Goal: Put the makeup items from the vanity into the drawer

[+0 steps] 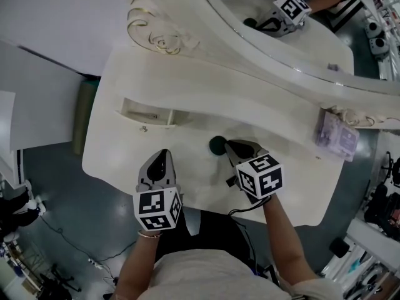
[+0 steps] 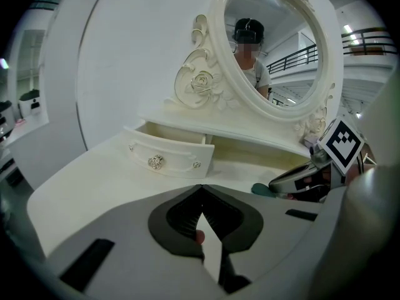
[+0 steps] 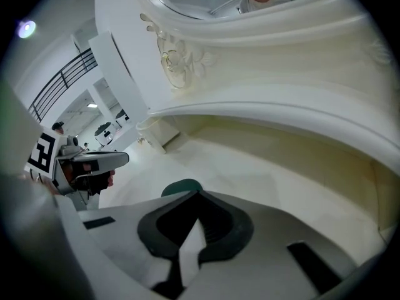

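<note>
The right tool has its jaws pressed together with nothing between them. Their tips are just beside a round dark-green makeup item lying in the middle of the tabletop. The left tool, jaws likewise pressed together and empty, hovers over the near edge, while the drawer stands open at the far left and a pale purple box lies at the far right.
</note>
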Motion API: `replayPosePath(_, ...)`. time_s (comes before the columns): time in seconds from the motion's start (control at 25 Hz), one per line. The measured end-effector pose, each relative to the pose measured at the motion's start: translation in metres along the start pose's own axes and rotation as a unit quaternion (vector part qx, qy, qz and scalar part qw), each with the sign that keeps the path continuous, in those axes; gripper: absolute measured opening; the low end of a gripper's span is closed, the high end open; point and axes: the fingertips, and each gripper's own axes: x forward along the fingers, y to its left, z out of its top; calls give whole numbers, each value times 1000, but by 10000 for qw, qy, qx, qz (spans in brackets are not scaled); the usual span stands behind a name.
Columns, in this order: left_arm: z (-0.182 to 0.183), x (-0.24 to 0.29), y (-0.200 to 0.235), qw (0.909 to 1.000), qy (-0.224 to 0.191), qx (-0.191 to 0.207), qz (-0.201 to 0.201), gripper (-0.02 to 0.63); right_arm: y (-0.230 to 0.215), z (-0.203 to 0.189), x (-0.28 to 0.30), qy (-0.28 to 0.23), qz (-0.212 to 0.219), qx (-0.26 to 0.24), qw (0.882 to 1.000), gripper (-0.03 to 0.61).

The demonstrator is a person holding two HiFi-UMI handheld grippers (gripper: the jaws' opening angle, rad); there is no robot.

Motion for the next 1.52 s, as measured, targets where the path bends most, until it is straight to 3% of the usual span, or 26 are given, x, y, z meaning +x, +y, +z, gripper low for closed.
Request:
replayPosePath(0.28, -1, -8, 3, 10000, -53, 6, 9, 8, -2, 6, -18, -376, -121, 202, 9990, 15)
replayPosePath(0.76, -4, -17, 14, 10000, -55, 27, 43, 8, 1, 12, -16, -509, -112, 295, 9982, 21)
replayPosePath(1.08, -4, -17, 17, 9999, -59, 11, 87, 8, 2, 8, -11, -387, -49, 265, 9989, 78)
replayPosePath(1.52, -8, -15, 24, 9999, -8, -47, 143, 8, 3, 2, 4, 7, -73, 75, 9999, 86)
